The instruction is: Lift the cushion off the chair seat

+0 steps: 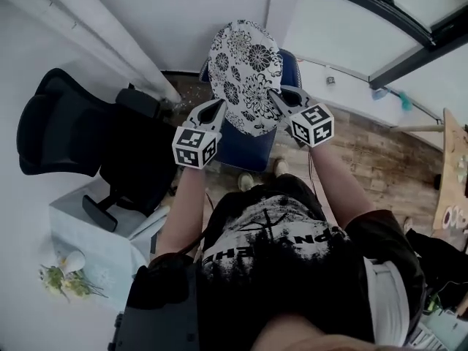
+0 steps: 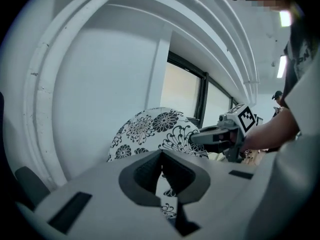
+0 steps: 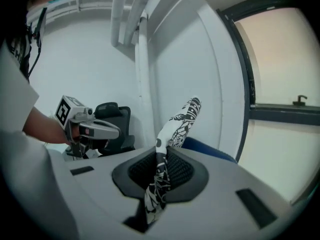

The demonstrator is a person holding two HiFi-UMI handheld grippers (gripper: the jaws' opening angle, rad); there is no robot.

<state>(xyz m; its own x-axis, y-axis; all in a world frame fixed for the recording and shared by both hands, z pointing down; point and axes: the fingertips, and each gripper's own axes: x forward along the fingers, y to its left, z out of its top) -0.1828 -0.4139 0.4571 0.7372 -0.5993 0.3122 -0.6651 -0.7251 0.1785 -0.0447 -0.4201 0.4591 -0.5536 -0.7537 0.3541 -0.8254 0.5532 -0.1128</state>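
The cushion [image 1: 245,75] is in the air above the blue chair seat [image 1: 248,148] and clear of it. It stands on edge, its flowered face towards the person. Its long axis runs up and away from the two claws towards the wall. The left claw [image 1: 218,110] is pressed together on the cushion's lower left rim, with fabric between its jaws. The right claw [image 1: 276,98] pinches the lower right rim the same way. The claws face each other across the cushion, and neither hand is nearer. Both forearms reach forward side by side, pointing nearly level. To carry it clear, I judge the two claws must move as a pair, or the fabric will twist.
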